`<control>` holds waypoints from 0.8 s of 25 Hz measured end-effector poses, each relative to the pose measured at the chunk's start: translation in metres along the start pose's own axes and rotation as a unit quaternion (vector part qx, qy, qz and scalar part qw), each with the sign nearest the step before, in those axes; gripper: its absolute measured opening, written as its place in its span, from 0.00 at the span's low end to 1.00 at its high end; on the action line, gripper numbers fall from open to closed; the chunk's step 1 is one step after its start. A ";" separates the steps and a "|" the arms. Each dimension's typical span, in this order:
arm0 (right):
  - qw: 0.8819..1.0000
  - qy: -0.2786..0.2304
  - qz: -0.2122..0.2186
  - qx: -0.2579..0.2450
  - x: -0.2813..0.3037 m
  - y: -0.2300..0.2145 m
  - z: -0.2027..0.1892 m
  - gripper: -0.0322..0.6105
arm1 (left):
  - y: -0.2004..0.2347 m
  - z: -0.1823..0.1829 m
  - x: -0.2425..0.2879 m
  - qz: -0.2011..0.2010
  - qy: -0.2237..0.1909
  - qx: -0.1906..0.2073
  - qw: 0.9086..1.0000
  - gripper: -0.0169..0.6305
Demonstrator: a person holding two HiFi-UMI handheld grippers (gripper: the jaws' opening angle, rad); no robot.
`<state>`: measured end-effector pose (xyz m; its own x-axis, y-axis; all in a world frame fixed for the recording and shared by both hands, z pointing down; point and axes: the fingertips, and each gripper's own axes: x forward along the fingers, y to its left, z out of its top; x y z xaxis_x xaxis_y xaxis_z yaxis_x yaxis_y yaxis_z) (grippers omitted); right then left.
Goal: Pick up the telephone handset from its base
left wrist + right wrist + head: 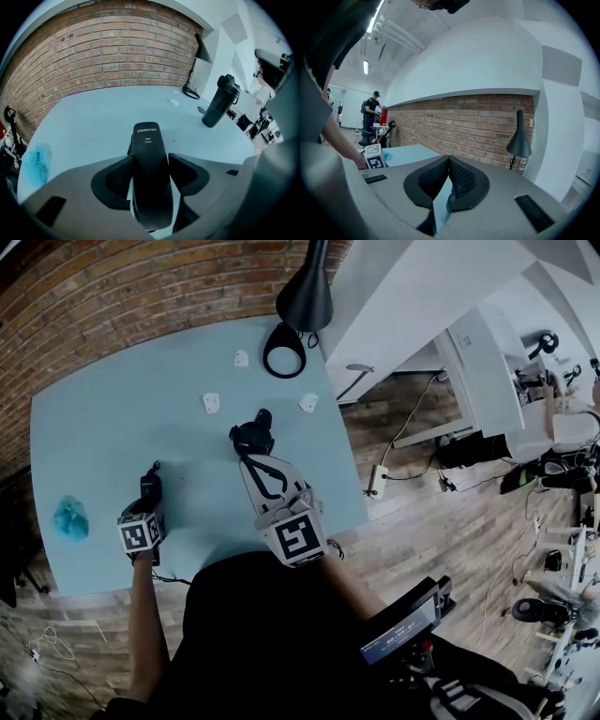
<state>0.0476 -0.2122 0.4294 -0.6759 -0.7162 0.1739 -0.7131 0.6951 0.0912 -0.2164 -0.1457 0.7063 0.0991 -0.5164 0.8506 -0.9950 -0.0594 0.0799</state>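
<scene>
On our left gripper [150,157] the jaws clamp the black handset [149,183] by its sides, the pale blue table [93,126] beyond it. On our right gripper [449,158] the jaws meet, empty. Only the left gripper view shows the handset's lettering, "CHINO-E".

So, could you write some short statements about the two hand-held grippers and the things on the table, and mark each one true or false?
1. The telephone handset is between the jaws of the left hand-held gripper. True.
2. The jaws of the right hand-held gripper stand wide apart. False: they are together, holding nothing.
3. A black lamp stands at the far edge of the table. True.
4. The blue crumpled thing lies beside the lamp. False: it lies near the table's left edge, far from the lamp.
</scene>
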 end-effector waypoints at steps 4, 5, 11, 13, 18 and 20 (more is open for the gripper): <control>1.000 -0.003 0.005 -0.004 -0.001 0.002 0.000 0.06 | -0.002 0.000 -0.002 0.000 -0.007 -0.004 1.000 0.45; 1.000 -0.004 0.006 -0.004 -0.001 0.002 0.000 0.06 | -0.001 0.001 -0.003 0.000 -0.009 -0.005 1.000 0.45; 1.000 -0.002 0.015 -0.011 0.001 0.005 0.000 0.06 | -0.002 0.005 -0.010 0.003 -0.019 -0.008 1.000 0.45; 1.000 -0.001 0.018 -0.010 0.001 0.007 0.001 0.06 | -0.002 0.008 -0.012 0.004 -0.024 -0.006 1.000 0.45; 1.000 -0.003 0.023 -0.008 0.003 0.008 0.000 0.06 | -0.002 0.013 -0.017 0.008 -0.037 -0.005 0.999 0.44; 1.000 -0.002 0.024 -0.007 0.003 0.009 -0.002 0.06 | -0.003 0.012 -0.018 0.008 -0.036 -0.007 0.999 0.44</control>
<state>0.0397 -0.2076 0.4323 -0.7106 -0.6818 0.1737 -0.6766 0.7299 0.0971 -0.2153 -0.1465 0.6843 0.0822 -0.5775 0.8122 -0.9966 -0.0387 0.0733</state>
